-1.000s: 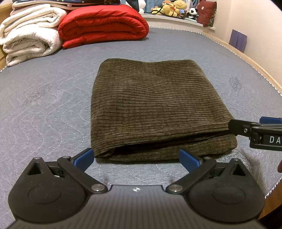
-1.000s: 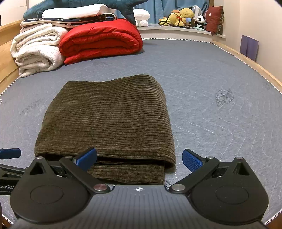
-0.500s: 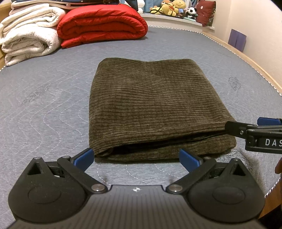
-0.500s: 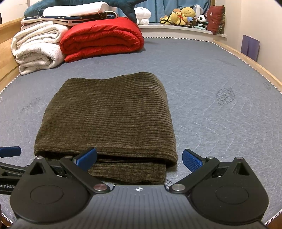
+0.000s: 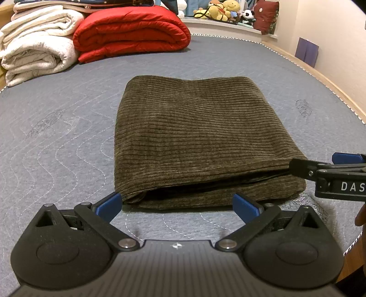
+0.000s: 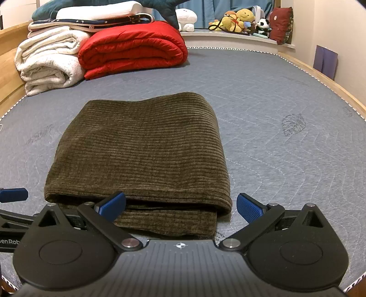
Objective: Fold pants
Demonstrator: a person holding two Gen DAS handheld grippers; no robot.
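Observation:
The dark olive corduroy pants (image 5: 199, 137) lie folded into a thick rectangle on the grey quilted mattress (image 5: 57, 141); they also show in the right wrist view (image 6: 141, 150). My left gripper (image 5: 177, 204) is open and empty, just in front of the near folded edge. My right gripper (image 6: 180, 204) is open and empty at the near right corner of the pants. The right gripper shows from the side at the right edge of the left wrist view (image 5: 329, 176).
A folded red quilt (image 5: 132, 34) and rolled white blankets (image 5: 36, 57) lie at the far left of the mattress. Stuffed toys (image 6: 240, 20) sit on the ledge behind. A wooden bed rail (image 6: 331, 89) runs along the right side.
Both grippers have drawn back slightly and tilted up a little. The pants have not moved and both grippers stay open.

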